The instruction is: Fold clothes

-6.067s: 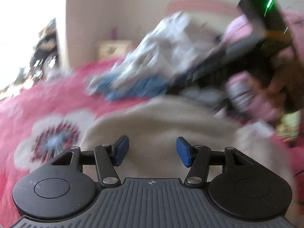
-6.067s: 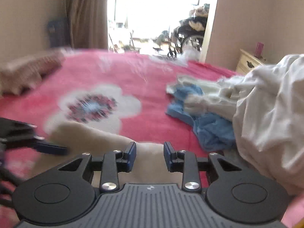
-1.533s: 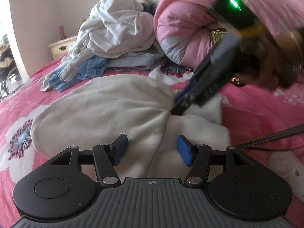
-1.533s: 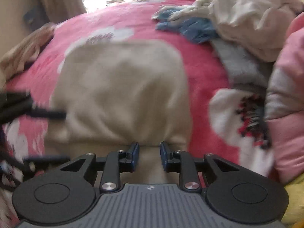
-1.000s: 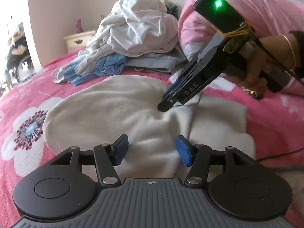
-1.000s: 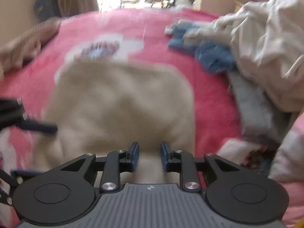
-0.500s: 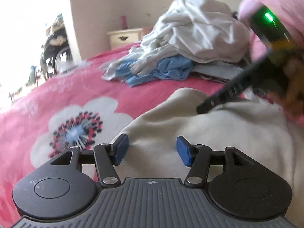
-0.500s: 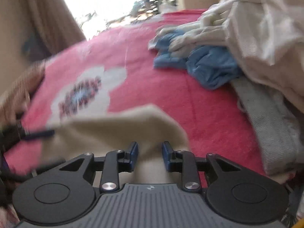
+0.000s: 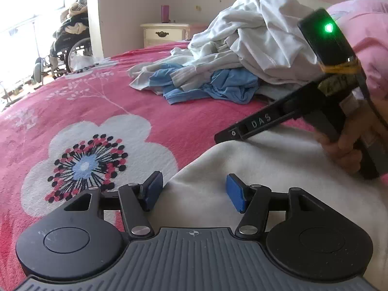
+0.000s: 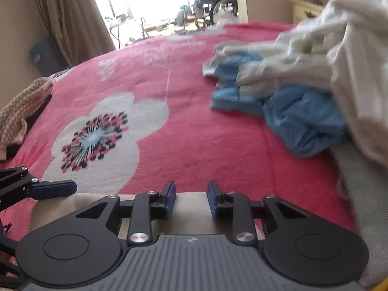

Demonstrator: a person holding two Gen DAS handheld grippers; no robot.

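A cream fleece garment [image 9: 266, 169] lies flat on the pink flowered bedspread [image 9: 97, 101]. My left gripper [image 9: 194, 192] hovers over the garment's left edge, open, with the fabric beneath its blue pads and nothing pinched. The right gripper [image 9: 230, 133], held by a hand [image 9: 344, 150], reaches in from the right to the garment's far edge. In the right wrist view, the right gripper [image 10: 191, 197] has its jaws narrowly apart, and the cream garment's edge [image 10: 191, 203] shows below them, not gripped. The left gripper's finger [image 10: 53, 189] shows at the left.
A heap of white clothes [image 9: 254, 38] and a blue garment [image 9: 218, 84] lie behind on the bed, beside a pink duvet [image 9: 363, 36]. A knitted brown cloth [image 10: 21, 106] lies at the bed's left edge. A nightstand [image 9: 165, 32] and a wheelchair [image 9: 70, 43] stand beyond.
Both grippers have moved across the cream garment to its edge by the flower print, so less of it shows in front of them. The jaw gaps look unchanged.
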